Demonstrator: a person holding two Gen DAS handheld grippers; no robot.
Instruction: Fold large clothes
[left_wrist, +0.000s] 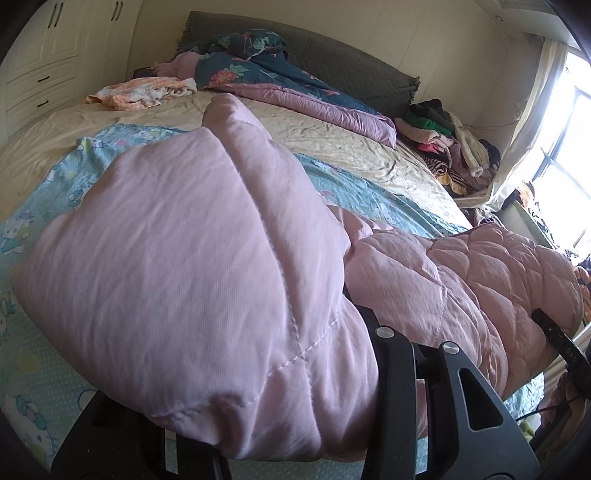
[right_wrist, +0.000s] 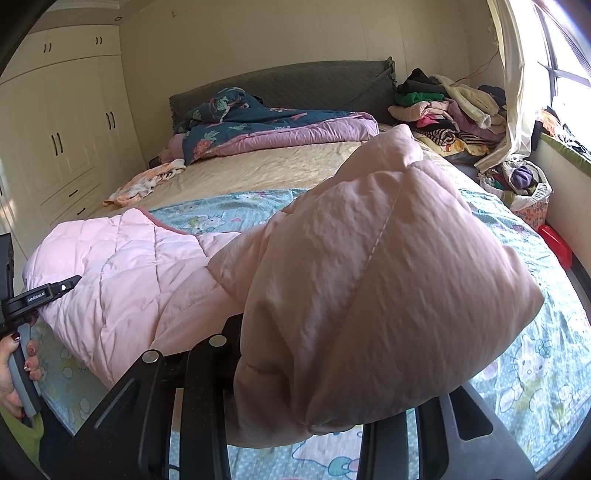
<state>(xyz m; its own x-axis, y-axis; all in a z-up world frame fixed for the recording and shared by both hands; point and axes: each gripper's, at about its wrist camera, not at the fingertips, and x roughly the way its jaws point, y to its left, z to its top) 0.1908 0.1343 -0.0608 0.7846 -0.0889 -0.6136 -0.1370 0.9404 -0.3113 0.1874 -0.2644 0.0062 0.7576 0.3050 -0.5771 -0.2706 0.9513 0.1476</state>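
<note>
Home bedroom. Large bed (right_wrist: 258, 166) mid-frame with green padded headboard (right_wrist: 295, 88), rumpled floral duvet (right_wrist: 266, 129) and cartoon-print sheet (right_wrist: 535, 332). Cream built-in wardrobe (right_wrist: 62, 147) at left; clothes pile (right_wrist: 443, 110) and curtained window (right_wrist: 554, 55) at upper right.

A bedroom around us, with a bed in the middle.

We see the bed (right_wrist: 258, 166) under a beige sheet, with a cartoon-print blue sheet (right_wrist: 546, 332) laid across its near end. At twelve o'clock stands a dark green headboard (right_wrist: 295, 88), a floral teal duvet (right_wrist: 236, 122) bunched against it. At ten o'clock we find a cream wardrobe (right_wrist: 66, 140), an orange-and-white cloth (right_wrist: 147, 181) near it. A clothes pile (right_wrist: 450, 110) sits at two o'clock, beside the window (right_wrist: 561, 48).
</note>
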